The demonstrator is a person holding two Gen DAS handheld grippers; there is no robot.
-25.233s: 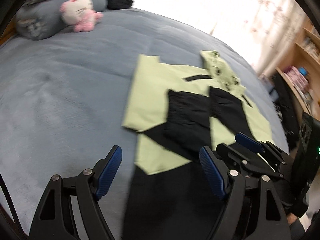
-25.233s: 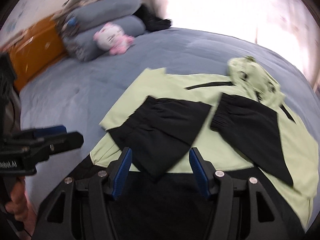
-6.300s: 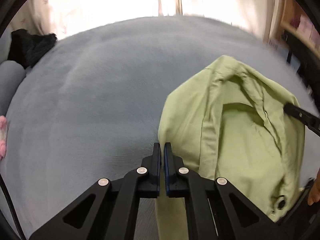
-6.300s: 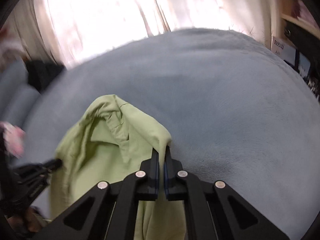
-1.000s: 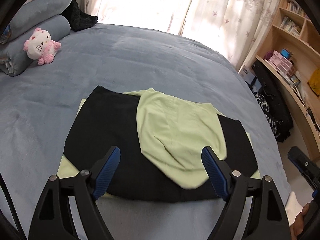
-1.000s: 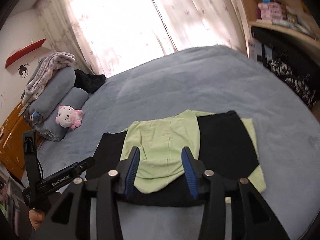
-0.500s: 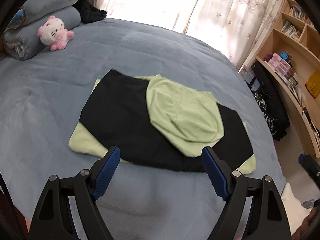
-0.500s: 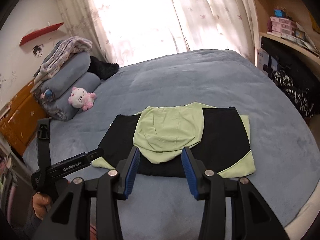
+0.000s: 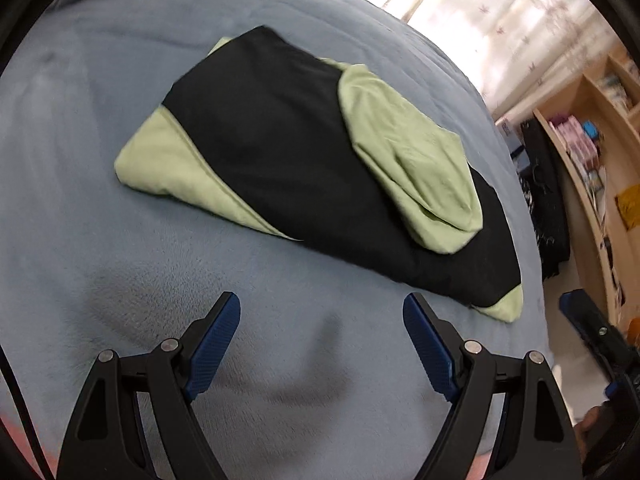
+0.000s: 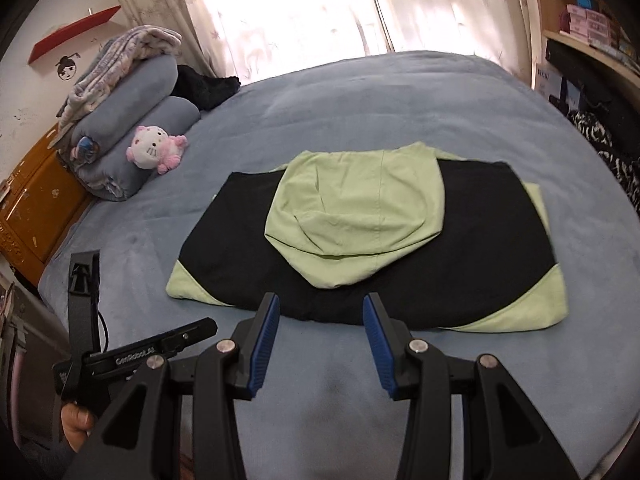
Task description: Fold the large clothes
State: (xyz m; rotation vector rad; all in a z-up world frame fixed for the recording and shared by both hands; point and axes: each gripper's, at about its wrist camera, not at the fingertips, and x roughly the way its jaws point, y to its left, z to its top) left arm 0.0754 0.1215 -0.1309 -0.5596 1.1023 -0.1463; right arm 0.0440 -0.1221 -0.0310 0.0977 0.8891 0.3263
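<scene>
A folded black and light green hooded jacket [image 10: 472,248] lies flat on the blue bed cover [image 10: 400,120], its green hood [image 10: 356,216] laid back over the black body. In the left wrist view the jacket [image 9: 280,152] lies diagonally, hood [image 9: 408,160] to the right. My left gripper [image 9: 322,340] hovers open and wide over bare cover just short of the jacket's near edge, nothing between its blue pads. My right gripper [image 10: 320,328] is open about halfway, also empty, its tips at the jacket's near black edge.
Rolled grey pillows [image 10: 136,120], a pink and white plush cat [image 10: 154,152] and a dark garment [image 10: 204,86] sit at the bed's far left. An orange cabinet [image 10: 32,208] stands left. Shelves [image 9: 600,168] and dark bags [image 9: 544,200] line the right. A hand [image 10: 76,420] holds the left gripper's handle.
Both grippers have dropped lower toward the bed and closer to the jacket's near edge. The left view has rolled, so the jacket now lies slanted. Neither jaw opening changed.
</scene>
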